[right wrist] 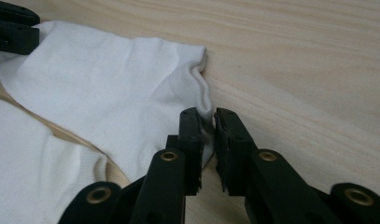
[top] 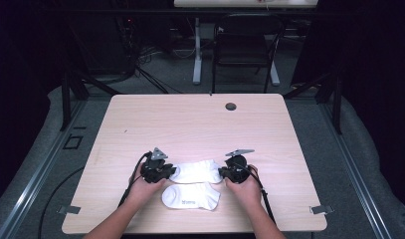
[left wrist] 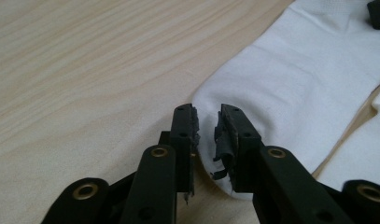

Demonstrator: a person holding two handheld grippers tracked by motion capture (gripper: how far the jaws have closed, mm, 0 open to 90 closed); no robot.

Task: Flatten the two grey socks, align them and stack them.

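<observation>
Two white ankle socks lie side by side near the table's front edge: the far sock (top: 197, 171) and the near sock (top: 190, 196). My left gripper (top: 171, 172) is at the far sock's left end. In the left gripper view its jaws (left wrist: 206, 116) stand a narrow gap apart, with the flat toe of the sock (left wrist: 295, 79) between them. My right gripper (top: 221, 173) is at the sock's right end. In the right gripper view its jaws (right wrist: 207, 116) pinch the bunched cuff edge of that sock (right wrist: 108, 88). The near sock (right wrist: 29, 158) lies untouched.
The pale wooden table (top: 190, 124) has a round grommet hole (top: 231, 106) near its far edge. Behind the table stand a black chair (top: 245, 45) and a white desk leg (top: 196, 55). Cables trail off the front edge.
</observation>
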